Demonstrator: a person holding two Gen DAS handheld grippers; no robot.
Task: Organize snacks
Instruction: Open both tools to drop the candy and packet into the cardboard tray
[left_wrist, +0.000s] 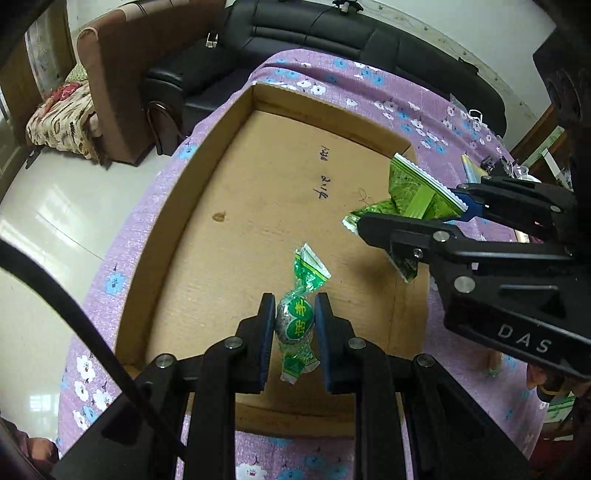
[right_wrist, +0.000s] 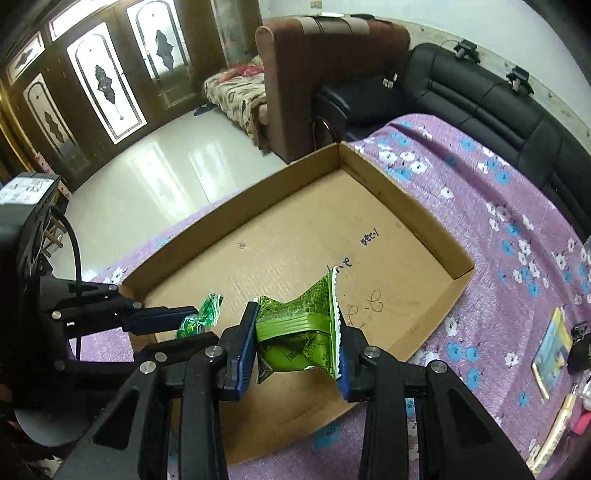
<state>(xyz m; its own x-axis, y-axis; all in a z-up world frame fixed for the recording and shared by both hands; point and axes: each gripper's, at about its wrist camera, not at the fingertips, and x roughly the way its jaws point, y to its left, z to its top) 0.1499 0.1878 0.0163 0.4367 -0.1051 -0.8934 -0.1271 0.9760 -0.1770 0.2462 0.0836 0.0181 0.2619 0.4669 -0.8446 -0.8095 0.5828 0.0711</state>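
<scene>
Both grippers hang over the open cardboard box (right_wrist: 458, 254), which sits on the counter (right_wrist: 480, 192) under a purple flowered cloth, and each one carries a snack above the bare floor of the box. The left gripper (left_wrist: 295, 325) has its jaws narrow and closed on a small green wrapped candy (left_wrist: 295, 319); the round body sits between the pads, and the long axis of the candy runs along the fingers, with one twisted end sticking out forward and the other back toward the camera. The right gripper (right_wrist: 297, 345) holds a green snack packet (right_wrist: 299, 325), squeezed and crumpled between its jaws, the zigzag sealed edge against the right pad. In the left wrist view the packet is to the right of the candy and a little further into the box, so the two hands are near each other but apart. Both snacks seem to be held clear of the box floor, though the height is hard to judge in these views. I judge that the next step is to release them down into the box; a few other items lie on the cloth at the right, outside the box.
</scene>
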